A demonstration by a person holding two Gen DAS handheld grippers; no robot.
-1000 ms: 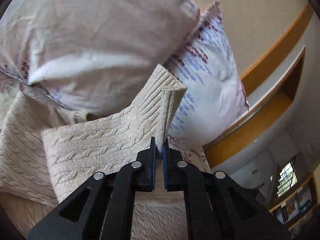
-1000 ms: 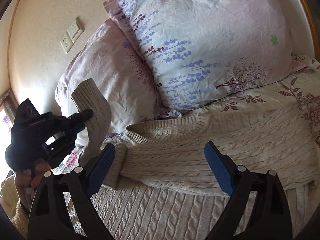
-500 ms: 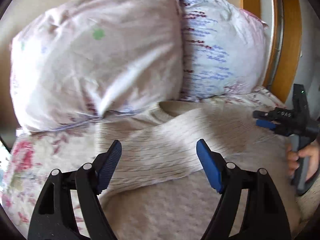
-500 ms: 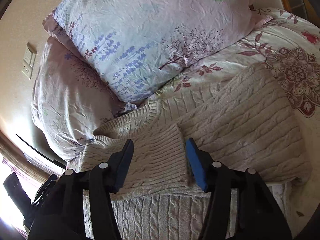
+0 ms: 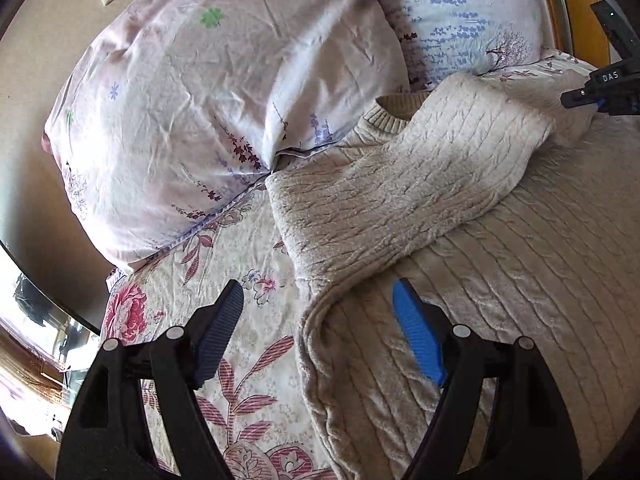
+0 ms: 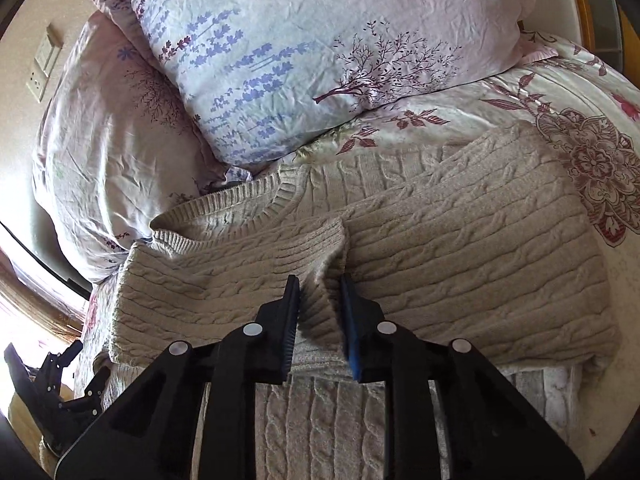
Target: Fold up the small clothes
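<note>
Centrally, a cream cable-knit sweater lies on the floral bedsheet below two pillows, sleeves folded across. Right gripper is closing on a sleeve cuff; left gripper hovers released. Soft, thick, floppy knit probably: pinch edges, not middles.

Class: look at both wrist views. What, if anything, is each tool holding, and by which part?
Left tool: open, holding nothing. Right tool: closing on the sweater's folded-over sleeve cuff, which sits between its jaws.
</note>
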